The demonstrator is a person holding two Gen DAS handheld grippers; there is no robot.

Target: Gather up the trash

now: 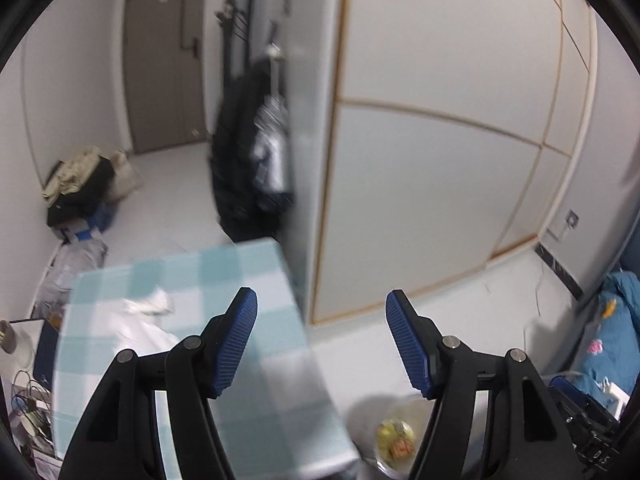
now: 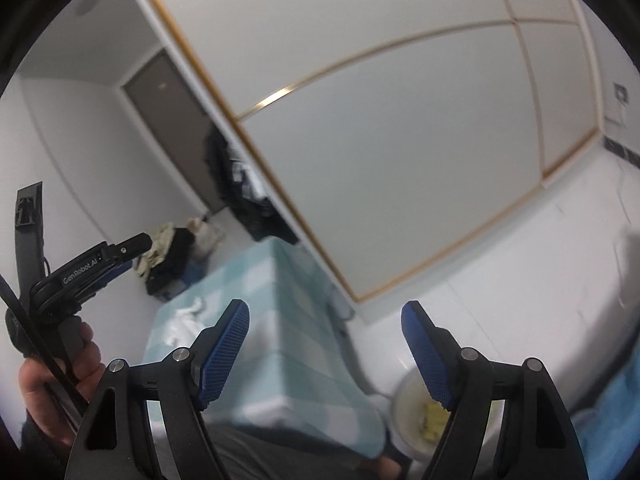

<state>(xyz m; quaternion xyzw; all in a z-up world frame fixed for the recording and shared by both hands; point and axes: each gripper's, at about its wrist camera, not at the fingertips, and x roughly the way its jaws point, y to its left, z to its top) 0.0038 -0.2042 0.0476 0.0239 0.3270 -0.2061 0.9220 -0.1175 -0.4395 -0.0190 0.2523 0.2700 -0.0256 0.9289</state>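
Both sets of jaws are spread apart with nothing between the blue pads. The left gripper (image 1: 322,344) hangs over the edge of a table covered in a teal-and-white checked cloth (image 1: 240,276), tilted down toward the floor. The right gripper (image 2: 325,354) is in pretty much the same pose, a gap of plain air between its pads, looking over the same cloth and the white floor beside it.

Trash-wise: there's some crumpled white tissue (image 1: 150,304) lying on the cloth, up and left of the left gripper's left finger. From the right wrist view it's the same white wad (image 2: 186,314), sitting near the far-left part of the tabletop, not touching either gripper. Down on the floor just off the table's right corner sits a white trash bin (image 1: 362,416) with something yellowish (image 1: 396,438) inside; the right view shows it too, partly behind the right finger. Everything's a bit motion-blurred, so I can't tell what the yellow stuff actually is.

Further out: in the right view you can see the person's hand (image 2: 52,384) wrapped around the left gripper's handle at the left edge. Behind the table there's a white panelled wardrobe (image 1: 440,160) with thin wood trim, dark jackets (image 1: 244,160) hanging at its end, a grey-brown door (image 1: 164,64) beyond, and a pile of clothes and bags (image 1: 84,184) against the left wall.
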